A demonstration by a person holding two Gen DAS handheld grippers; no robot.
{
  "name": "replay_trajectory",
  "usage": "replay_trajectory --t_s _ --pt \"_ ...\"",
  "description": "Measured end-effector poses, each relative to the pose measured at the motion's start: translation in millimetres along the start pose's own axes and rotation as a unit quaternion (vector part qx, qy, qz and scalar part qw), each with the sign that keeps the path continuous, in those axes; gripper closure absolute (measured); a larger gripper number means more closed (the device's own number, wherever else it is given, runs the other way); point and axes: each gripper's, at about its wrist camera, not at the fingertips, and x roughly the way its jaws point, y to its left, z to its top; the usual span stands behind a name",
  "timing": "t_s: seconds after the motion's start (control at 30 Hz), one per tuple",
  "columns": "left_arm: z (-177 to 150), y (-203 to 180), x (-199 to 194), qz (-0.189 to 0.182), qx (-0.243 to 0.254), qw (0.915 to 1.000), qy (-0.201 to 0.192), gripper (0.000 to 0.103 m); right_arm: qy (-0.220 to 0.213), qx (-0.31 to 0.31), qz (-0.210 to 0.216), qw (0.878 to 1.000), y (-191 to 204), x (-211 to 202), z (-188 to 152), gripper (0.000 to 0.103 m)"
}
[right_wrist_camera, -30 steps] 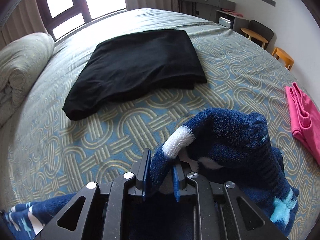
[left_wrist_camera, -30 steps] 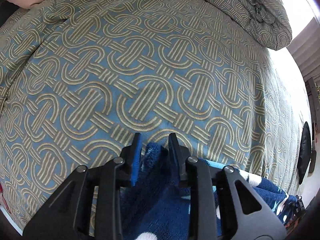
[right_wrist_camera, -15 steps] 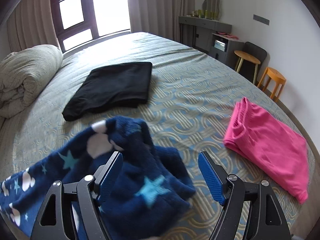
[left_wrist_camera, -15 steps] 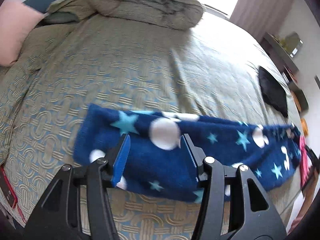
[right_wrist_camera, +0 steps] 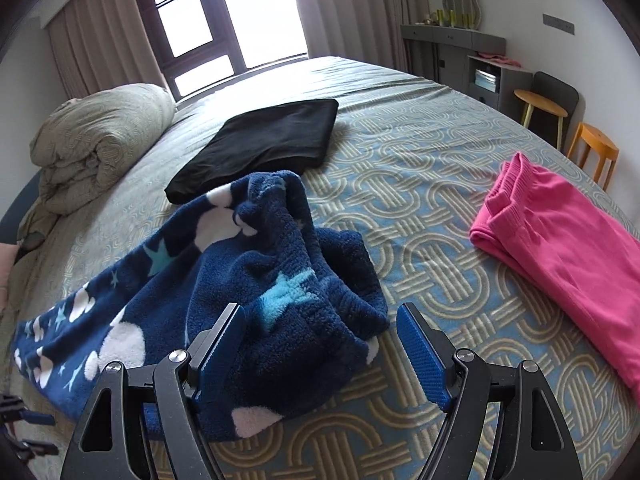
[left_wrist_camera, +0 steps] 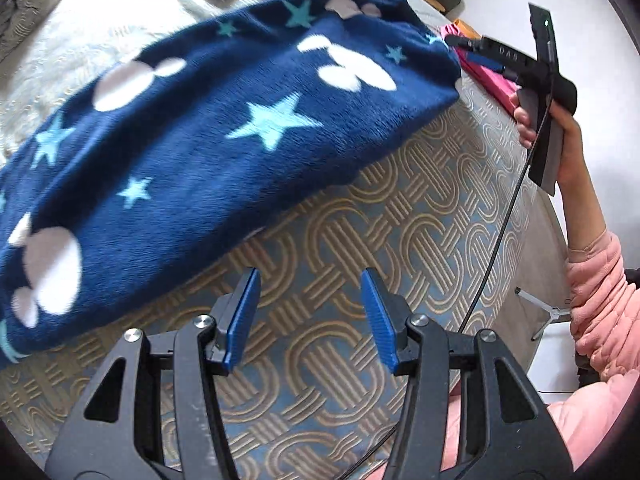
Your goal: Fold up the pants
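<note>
Navy fleece pants [left_wrist_camera: 208, 128] with stars and white blobs lie stretched across the patterned bed cover; in the right wrist view the pants [right_wrist_camera: 240, 280] lie in a long strip with a bunched end toward me. My left gripper [left_wrist_camera: 310, 314] is open and empty, over the bare cover just in front of the pants. My right gripper [right_wrist_camera: 322, 350] is open and empty, its jaws wide on either side of the bunched end. The right gripper also shows in the left wrist view [left_wrist_camera: 476, 50], held by a hand at the pants' far end.
Folded black pants [right_wrist_camera: 264, 136] lie farther up the bed. Folded pink pants [right_wrist_camera: 560, 236] lie at the right edge. A rolled duvet [right_wrist_camera: 100, 136] sits at the left by the window. Stools [right_wrist_camera: 592, 148] and a cabinet stand past the bed's right side.
Both grippers were shut on the navy pants a second ago, then opened and let them go. The pants now lie on the bed; both grippers pulled back.
</note>
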Motion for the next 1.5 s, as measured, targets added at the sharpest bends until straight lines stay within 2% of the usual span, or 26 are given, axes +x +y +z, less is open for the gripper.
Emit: replay_trajectory --t_s 0.03,0.1,0.2,0.3,0.43,0.57,0.6,0.63,0.67,0.7,0.73,0.77,0.8,0.9,1.0,1.1,1.27,1.33,1.37,1.4,1.43,1.5 --pt "5.5 -4.2 10.9 -0.005 -0.005 0.9999 0.008 0.049 -0.002 -0.003 0.003 1.0 1.5 1.8 3.0 0.024" --pt "15.4 -12.5 21.5 0.008 -0.002 1.0 0.004 0.049 -0.003 -0.003 0.014 1.0 2.1 6.4 7.6 0.024" --pt "42.8 -21.5 27.0 0.064 0.011 0.9976 -0.026 0.049 0.003 0.005 0.026 1.0 0.2 16.2 10.7 0.024" --pt "68.2 -24.2 18.5 0.091 0.015 0.9939 -0.061 0.049 0.011 0.011 0.03 0.999 -2.0 23.5 9.0 0.024" --pt "89.1 -15.2 14.2 0.055 -0.002 0.9964 -0.065 0.038 0.006 0.023 0.044 0.999 -8.3 22.6 5.0 0.024" --pt "96.8 -3.9 26.1 0.005 -0.035 0.9981 -0.049 0.038 0.004 0.036 0.057 0.998 -14.9 22.1 4.7 0.024" --pt "98.5 -9.5 34.7 -0.005 -0.035 0.9984 -0.044 0.04 0.004 0.037 0.06 0.998 -15.1 22.8 4.9 0.024" --pt "97.1 -13.5 39.1 -0.014 -0.028 0.9987 -0.039 0.063 0.006 0.035 0.061 0.998 -14.8 23.6 5.1 0.024" --pt "94.5 -20.2 44.2 -0.02 -0.016 0.9992 -0.031 0.081 0.007 0.032 0.06 0.998 -13.6 24.6 4.9 0.026" --pt "91.7 -26.0 48.2 -0.015 -0.008 0.9996 -0.023 0.086 0.007 0.026 0.058 0.998 -11.8 25.4 4.8 0.039" --pt "86.3 -33.6 47.5 -0.006 0.003 0.9996 -0.028 0.086 0.007 0.016 0.048 0.999 -9.2 26.2 4.6 0.072" --pt "80.2 -42.9 45.1 0.002 0.021 0.9992 -0.034 0.086 0.006 0.008 0.031 0.999 -7.0 26.1 4.5 0.085" --pt "74.3 -50.8 41.6 0.008 0.035 0.9986 -0.037 0.086 0.005 0.007 0.022 1.0 -6.6 24.6 4.3 0.086" --pt "55.2 -74.7 21.4 0.028 0.076 0.995 -0.058 0.087 -0.032 0.017 0.045 0.998 -11.5 -0.7 3.1 0.087" --pt "34.0 -89.0 0.2 0.019 0.101 0.9923 -0.069 0.087 -0.062 0.024 0.061 0.996 -22.6 -34.6 -2.1 0.087" --pt "13.7 -97.9 -1.9 0.021 0.126 0.99 -0.059 0.087 -0.061 0.006 0.082 0.995 -31.3 -58.2 -21.5 0.086" --pt "-3.0 -99.1 20.1 0.045 0.15 0.9875 -0.013 0.087 0.037 -0.031 0.039 0.998 -42.9 -39.2 -62.3 0.083" --pt "-2.4 -101.9 24.5 0.053 0.155 0.9864 -0.011 0.087 0.043 -0.017 0.049 0.998 -50.5 -39.1 -66.6 0.078" --pt "-2.3 -103.2 25.1 0.055 0.157 0.9861 -0.011 0.087 0.033 -0.01 0.055 0.998 -52.9 -43.7 -63.1 0.073" --pt "-1.3 -104.0 25.5 0.057 0.158 0.9858 -0.012 0.087 0.019 -0.002 0.059 0.998 -55.3 -49.7 -57.5 0.061" --pt "-1.0 -104.9 24.7 0.058 0.159 0.9856 -0.013 0.087 -0.001 0.006 0.063 0.998 -57.8 -56.5 -50.3 0.04" --pt "0.3 -107.7 22.5 0.058 0.158 0.9857 -0.013 0.087 -0.032 0.015 0.085 0.996 -60.3 -65.1 -35.2 0.025"
